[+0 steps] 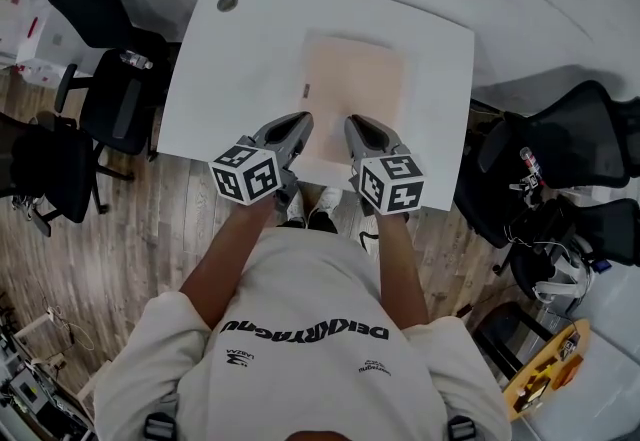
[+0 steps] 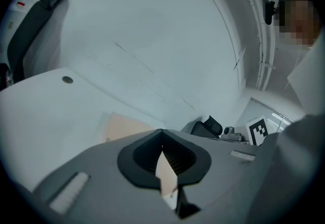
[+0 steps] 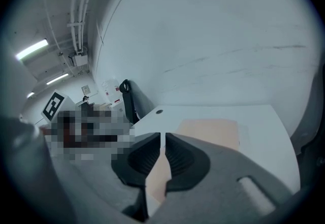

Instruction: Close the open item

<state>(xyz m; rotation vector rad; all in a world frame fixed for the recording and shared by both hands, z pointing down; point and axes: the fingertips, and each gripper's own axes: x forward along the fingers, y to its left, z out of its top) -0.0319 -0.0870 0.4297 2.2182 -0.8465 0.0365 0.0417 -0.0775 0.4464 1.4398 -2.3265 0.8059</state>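
- Beige folder lies flat on the white table, right of the middle and reaching towards the near edge. We see its cover down.
- Through the gap behind each pair of jaws we see only that beige surface. Nothing sits between the pads.
- Our left gripper hangs over the folder's near left corner. Its jaws are pressed together at the tips and hold nothing.
- Our right gripper hangs just beside it, over the near edge. Its jaws stand almost together with a thin slit between the tips, and they are empty.
- The two grippers are close but apart, both pointing away from us.
- A round grommet sits near the table's far left corner.
- Black chairs stand at both sides on the wooden floor.
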